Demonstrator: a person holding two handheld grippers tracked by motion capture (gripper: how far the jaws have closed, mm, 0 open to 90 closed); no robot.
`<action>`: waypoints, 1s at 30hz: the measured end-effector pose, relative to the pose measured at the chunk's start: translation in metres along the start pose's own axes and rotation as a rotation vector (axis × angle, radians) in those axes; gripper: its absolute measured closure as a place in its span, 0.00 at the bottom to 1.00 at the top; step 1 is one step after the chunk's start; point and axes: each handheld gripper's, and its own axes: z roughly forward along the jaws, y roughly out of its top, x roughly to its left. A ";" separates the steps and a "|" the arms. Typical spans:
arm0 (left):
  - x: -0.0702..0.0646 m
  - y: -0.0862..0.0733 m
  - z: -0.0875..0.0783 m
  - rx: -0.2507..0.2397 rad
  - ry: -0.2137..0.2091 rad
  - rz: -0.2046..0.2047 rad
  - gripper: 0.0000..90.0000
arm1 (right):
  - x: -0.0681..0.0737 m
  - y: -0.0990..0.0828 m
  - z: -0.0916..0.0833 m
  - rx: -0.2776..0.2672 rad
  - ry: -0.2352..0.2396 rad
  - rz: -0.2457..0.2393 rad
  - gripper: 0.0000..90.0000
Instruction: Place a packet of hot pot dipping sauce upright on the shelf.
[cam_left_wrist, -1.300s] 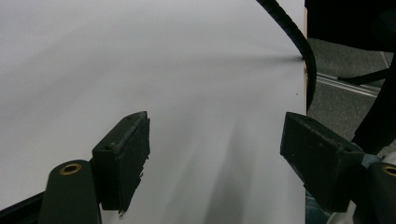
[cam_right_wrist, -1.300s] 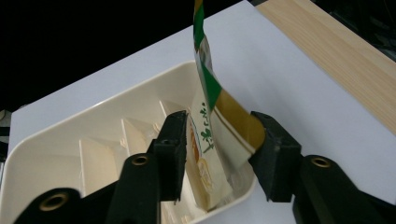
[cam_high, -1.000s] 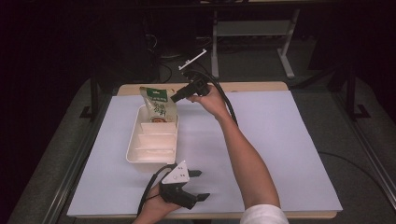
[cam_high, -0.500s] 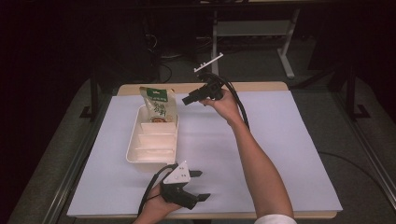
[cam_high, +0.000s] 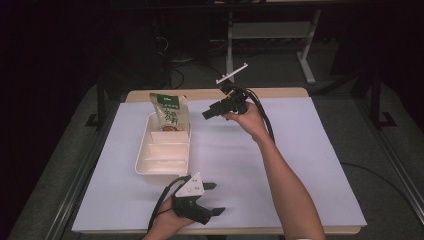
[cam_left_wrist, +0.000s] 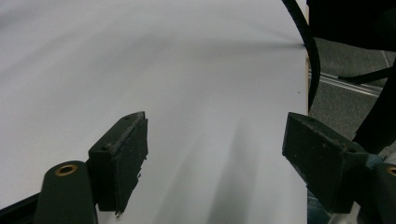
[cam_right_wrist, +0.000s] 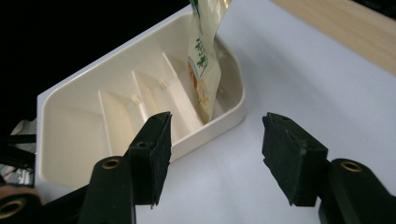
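Observation:
A cream divided tray (cam_high: 145, 162) (cam_right_wrist: 60, 100) lies left of the table's middle. A green-topped snack pouch (cam_high: 170, 113) (cam_right_wrist: 204, 56) stands upright in its far compartment, leaning on the end wall. My right gripper (cam_high: 206, 114) (cam_right_wrist: 215, 149) hovers in the air to the right of the pouch, apart from it; its jaws have just been opening and nothing is between them. My left gripper (cam_high: 216, 198) (cam_left_wrist: 215, 163) rests at the table's front edge, open and empty, pointing right over bare white surface.
A white sheet (cam_high: 300, 165) covers the wooden table (cam_high: 280, 92). The person's right forearm (cam_high: 287, 185) crosses the right-centre of the table. Black cables (cam_high: 262, 112) trail from the right gripper. Dark floor and a white frame (cam_high: 270, 30) lie beyond the far edge.
My right gripper has drawn away to the right from the pouch, which stays standing in the tray, and its jaws have spread wider. The left gripper has not moved.

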 end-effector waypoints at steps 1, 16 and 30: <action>0.000 0.000 0.000 0.001 0.001 0.002 0.24 | -0.001 -0.003 -0.001 -0.006 0.001 -0.003 0.45; 0.002 0.000 -0.001 0.000 0.012 -0.006 0.23 | 0.003 -0.040 -0.025 -0.018 -0.008 0.021 0.42; 0.004 -0.002 -0.002 0.008 0.022 -0.014 0.23 | 0.015 -0.068 -0.036 -0.016 -0.025 0.020 0.39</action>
